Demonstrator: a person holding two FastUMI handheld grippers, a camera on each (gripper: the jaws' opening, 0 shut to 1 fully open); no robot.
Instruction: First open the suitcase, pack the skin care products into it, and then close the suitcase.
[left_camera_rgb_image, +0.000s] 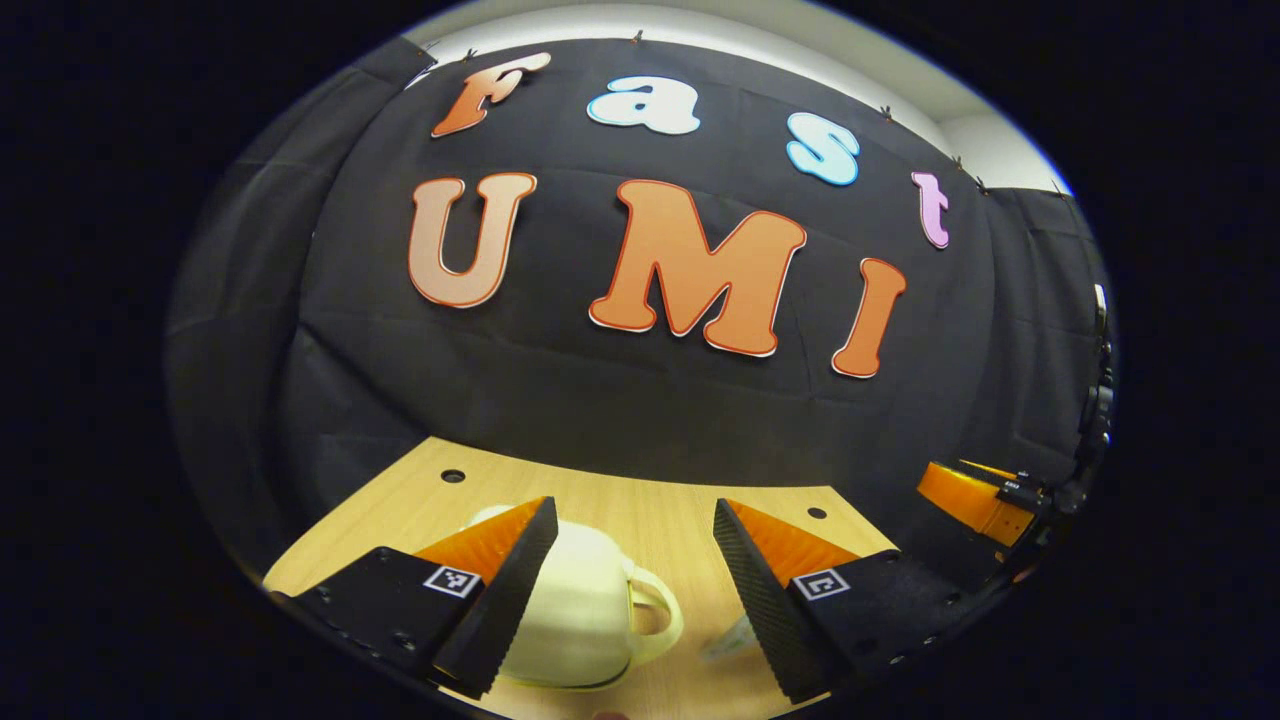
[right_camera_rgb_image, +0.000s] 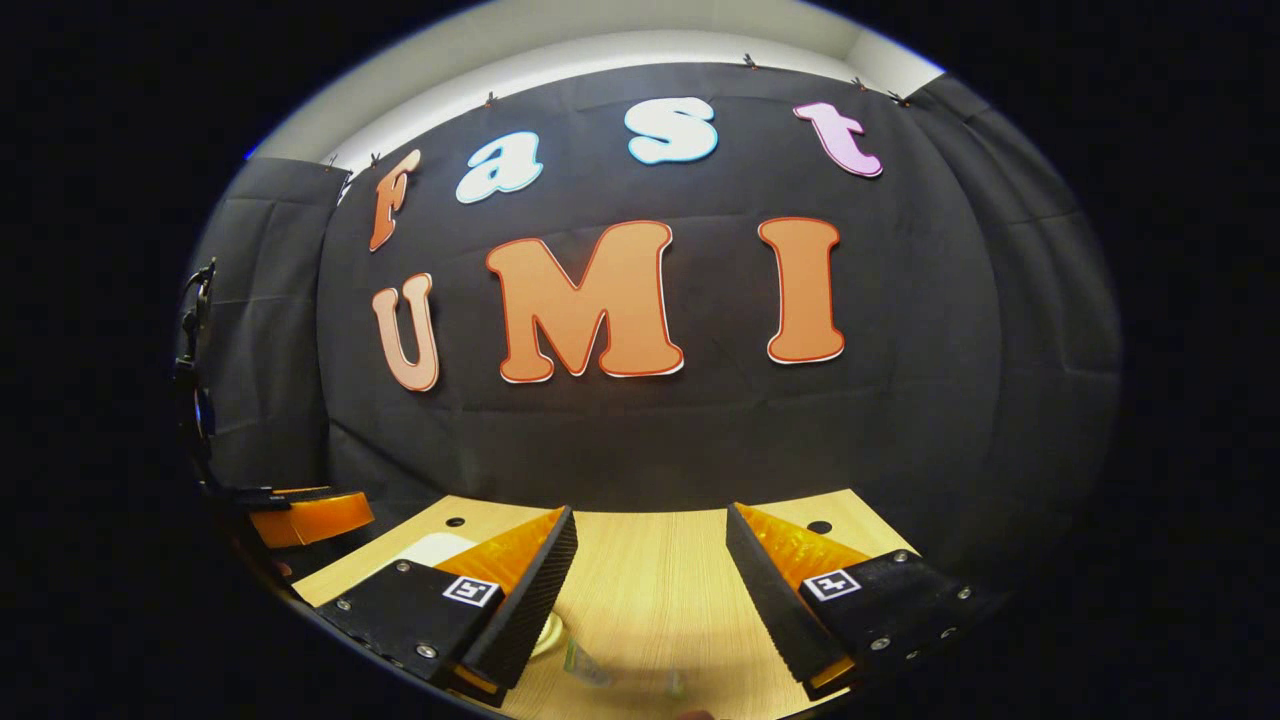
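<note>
Cream-white rounded suitcase (left_camera_rgb_image: 580, 610) with a loop handle, lying closed on the light wooden table (left_camera_rgb_image: 650, 510), both grippers raised above it.
In the left gripper view the suitcase sits near the table's near edge, partly behind the left gripper's (left_camera_rgb_image: 635, 590) spread fingers, which touch nothing. A small clear item (left_camera_rgb_image: 728, 640), too blurred to identify, lies just beside the handle. In the right gripper view the right gripper (right_camera_rgb_image: 650, 600) is likewise spread over bare wood; the other gripper's orange finger (right_camera_rgb_image: 310, 518) shows past the table's left edge.

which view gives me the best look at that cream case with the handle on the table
The left gripper view: the cream case lies on the table, its handle visible. The right gripper view shows just a pale sliver.
</note>
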